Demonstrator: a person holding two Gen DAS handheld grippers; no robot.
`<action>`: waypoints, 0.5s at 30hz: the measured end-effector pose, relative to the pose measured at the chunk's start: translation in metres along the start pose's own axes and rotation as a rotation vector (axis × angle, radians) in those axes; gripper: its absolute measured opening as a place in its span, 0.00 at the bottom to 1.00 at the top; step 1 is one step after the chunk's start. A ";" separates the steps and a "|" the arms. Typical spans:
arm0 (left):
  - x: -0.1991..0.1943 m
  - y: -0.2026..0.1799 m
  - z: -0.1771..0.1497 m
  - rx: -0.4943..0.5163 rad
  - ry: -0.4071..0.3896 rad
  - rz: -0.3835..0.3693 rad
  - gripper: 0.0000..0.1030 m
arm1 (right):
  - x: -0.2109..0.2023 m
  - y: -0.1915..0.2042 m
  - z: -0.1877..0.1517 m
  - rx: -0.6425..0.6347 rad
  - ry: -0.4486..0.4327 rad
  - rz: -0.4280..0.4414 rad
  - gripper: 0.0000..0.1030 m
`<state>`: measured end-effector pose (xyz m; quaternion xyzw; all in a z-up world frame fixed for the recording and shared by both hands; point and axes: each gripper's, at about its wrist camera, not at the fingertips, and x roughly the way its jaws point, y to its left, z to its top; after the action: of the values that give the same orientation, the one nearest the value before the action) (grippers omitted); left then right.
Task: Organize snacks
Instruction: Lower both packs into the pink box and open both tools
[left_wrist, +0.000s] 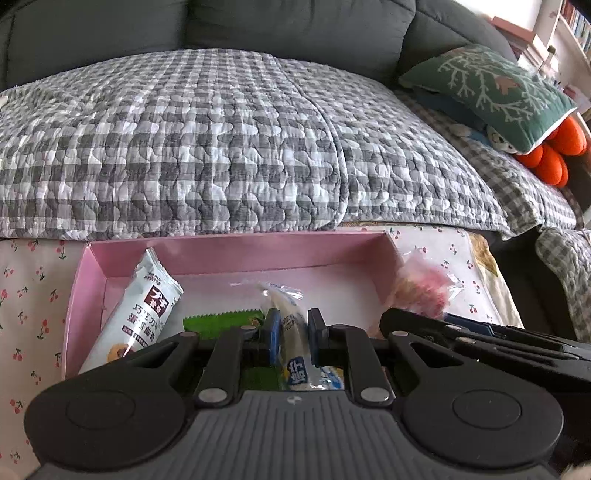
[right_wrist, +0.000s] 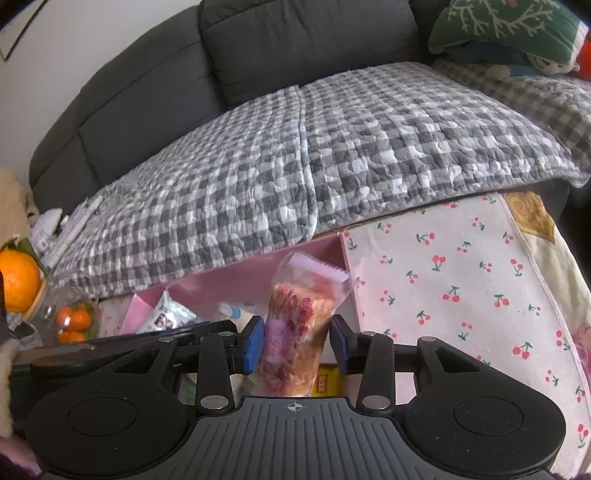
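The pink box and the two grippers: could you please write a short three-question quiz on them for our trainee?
1. True or false: the pink box is empty.
2. What is between the fingers of the right gripper? A: a banana. B: the pastry bag. C: a can.
3. In a few words: what is the left gripper shut on?

Key
1. False: snacks lie in it.
2. B.
3. The white-and-blue packet.
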<state>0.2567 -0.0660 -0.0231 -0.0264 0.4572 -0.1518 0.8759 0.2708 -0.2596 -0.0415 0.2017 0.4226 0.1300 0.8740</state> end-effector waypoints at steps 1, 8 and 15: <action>-0.001 0.000 0.000 -0.001 -0.005 0.005 0.17 | 0.001 -0.001 0.001 0.012 0.000 -0.003 0.42; -0.001 -0.001 0.001 0.013 -0.014 0.020 0.24 | -0.001 -0.001 0.002 0.027 -0.006 -0.019 0.44; -0.014 -0.003 -0.003 0.020 -0.009 0.030 0.32 | -0.014 0.001 -0.001 0.036 -0.017 -0.029 0.49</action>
<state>0.2455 -0.0647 -0.0134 -0.0116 0.4519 -0.1429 0.8805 0.2617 -0.2639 -0.0320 0.2126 0.4202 0.1081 0.8755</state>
